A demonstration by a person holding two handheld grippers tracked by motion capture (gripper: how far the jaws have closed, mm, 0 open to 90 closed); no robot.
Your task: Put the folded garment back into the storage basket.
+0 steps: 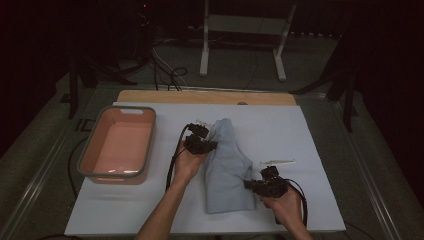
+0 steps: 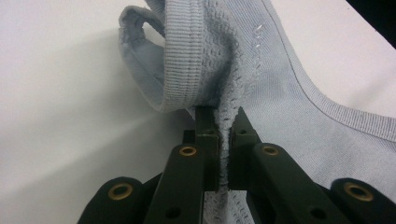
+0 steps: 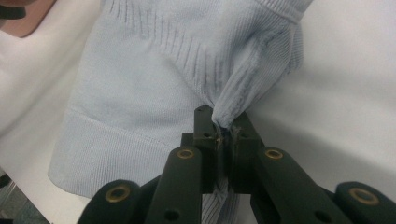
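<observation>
A light blue knitted garment (image 1: 227, 167) lies folded lengthwise on the white sheet (image 1: 280, 130) in the middle of the table. My left gripper (image 1: 206, 145) is shut on its left edge near the top; in the left gripper view a pinch of knit (image 2: 225, 140) runs between the jaws, with a ribbed hem (image 2: 180, 56) curling above. My right gripper (image 1: 250, 185) is shut on the garment's right edge lower down. The right gripper view has a bunched fold (image 3: 243, 100) caught at the jaw tips.
A salmon-coloured tub with a grey rim (image 1: 90, 150) stands at the left of the sheet. A thin white stick-like item (image 1: 277, 161) lies just right of the garment. A wooden board edge (image 1: 205, 96) runs behind the sheet. A white stand (image 1: 245, 25) is on the floor beyond.
</observation>
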